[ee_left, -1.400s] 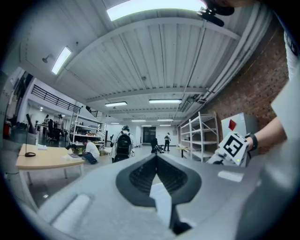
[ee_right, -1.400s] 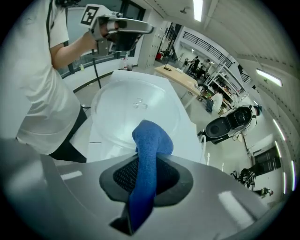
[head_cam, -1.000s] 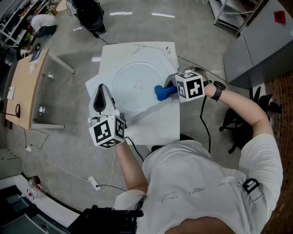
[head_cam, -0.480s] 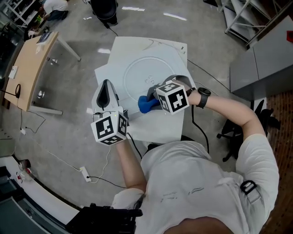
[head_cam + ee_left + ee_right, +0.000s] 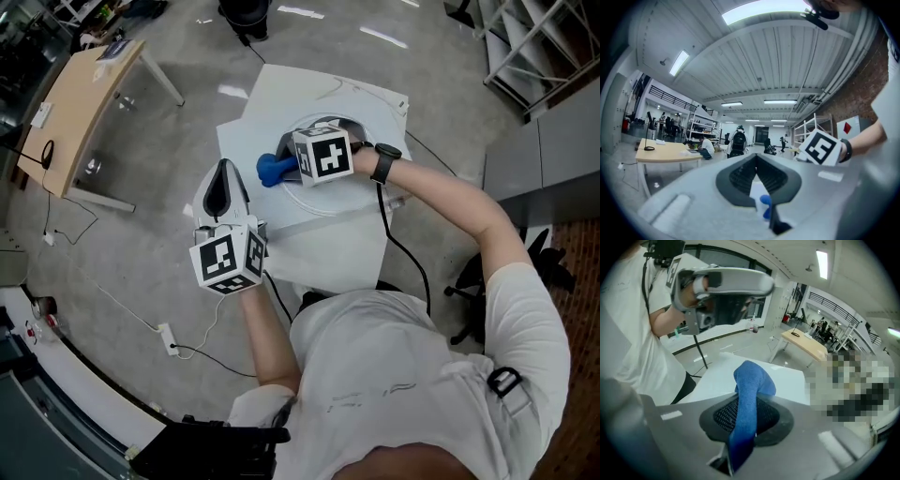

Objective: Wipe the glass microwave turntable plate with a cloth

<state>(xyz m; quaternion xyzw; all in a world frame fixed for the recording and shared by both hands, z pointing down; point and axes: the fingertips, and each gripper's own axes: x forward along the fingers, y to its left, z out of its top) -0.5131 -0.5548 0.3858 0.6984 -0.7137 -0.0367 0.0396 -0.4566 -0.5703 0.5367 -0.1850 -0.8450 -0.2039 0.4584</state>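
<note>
The right tool (image 5: 749, 401) has its jaws clamped on the blue cloth (image 5: 751, 380). A thick fold runs between the pads and a bunched end sticks out past the tips. The cloth looks soft, limp and light, so pinching it mid-fold with a wad left free in front suits wiping: the wad can flatten against the surface.

In the head view the wad sits at about the 9 o'clock edge of the glass plate (image 5: 323, 199), which lies flat on the white desk (image 5: 328, 253). Whether the cloth is pressing on the glass or just above it cannot be told.

The plate is probably stiff, smooth and fairly heavy, and it would chip or crack if knocked. It is likely slippery on the bare desk and may skate under a sideways push. If it must be held, the rim is the place, with a light steadying pinch.

The right forearm reaches in from about 4 o'clock, crossing over the plate with the wrist held low. The marker cube faces up.

The left tool (image 5: 756, 159) has its jaws together on nothing. It sits off the glass at about 7 o'clock of the plate and points toward 12 o'clock.
</note>
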